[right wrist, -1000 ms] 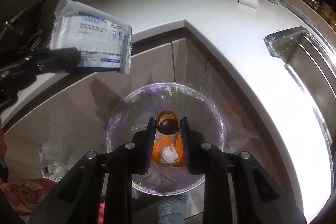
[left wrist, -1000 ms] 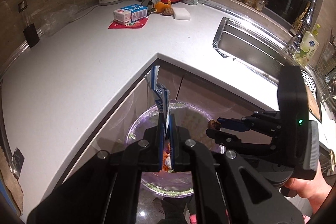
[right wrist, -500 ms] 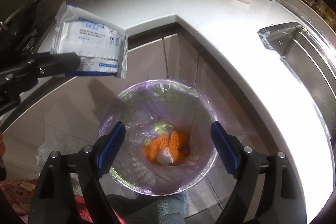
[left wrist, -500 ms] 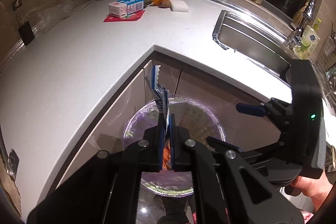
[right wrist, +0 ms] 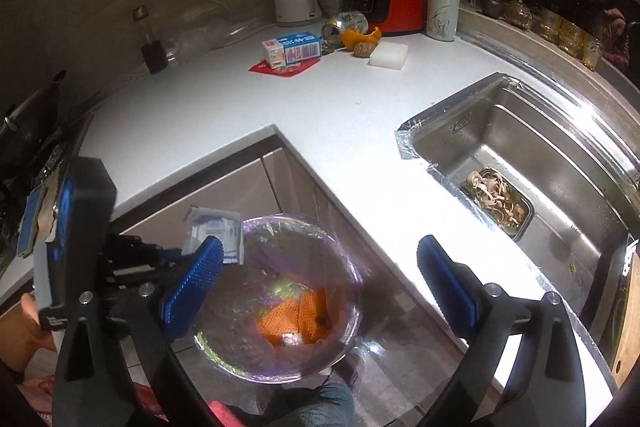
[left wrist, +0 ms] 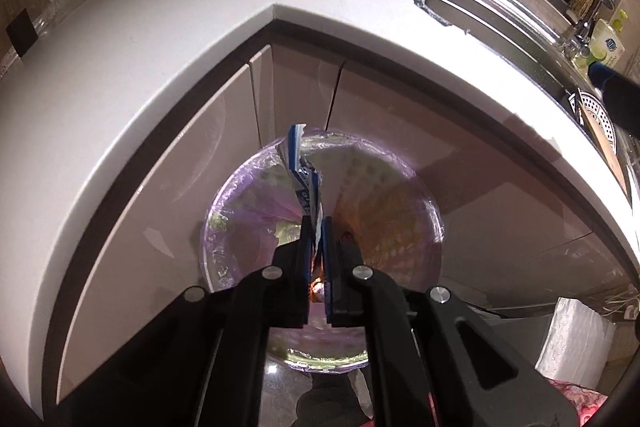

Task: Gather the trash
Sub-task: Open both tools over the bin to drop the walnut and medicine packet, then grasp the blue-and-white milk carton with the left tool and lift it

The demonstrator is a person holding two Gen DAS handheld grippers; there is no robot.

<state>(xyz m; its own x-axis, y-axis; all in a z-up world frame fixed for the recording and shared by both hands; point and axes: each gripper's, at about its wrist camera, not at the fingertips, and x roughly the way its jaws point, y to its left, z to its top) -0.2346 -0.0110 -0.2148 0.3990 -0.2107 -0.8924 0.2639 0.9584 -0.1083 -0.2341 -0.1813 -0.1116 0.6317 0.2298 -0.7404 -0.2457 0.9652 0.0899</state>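
Observation:
My left gripper [left wrist: 316, 227] is shut on a white and blue packet [left wrist: 302, 169], held edge-on right above the round trash bin [left wrist: 420, 187] lined with a purple bag. In the right wrist view the same packet [right wrist: 218, 233] shows at the bin's left rim [right wrist: 352, 267], held by the left gripper [right wrist: 176, 255]. My right gripper [right wrist: 320, 277] is wide open and empty, above the bin. Orange netting [right wrist: 296, 315] lies at the bin's bottom.
On the white counter [right wrist: 340, 99] at the back lie a small carton [right wrist: 294, 49], a red wrapper [right wrist: 286, 69], a tipped can [right wrist: 346, 27], orange peel [right wrist: 360, 37], a white sponge [right wrist: 389, 53], a kettle and a blender. A steel sink [right wrist: 532, 155] holds scraps.
My right gripper opened and dropped a brown round thing into the bin, then rose and tilted up toward the counter. My left gripper lowered with the packet toward the bin.

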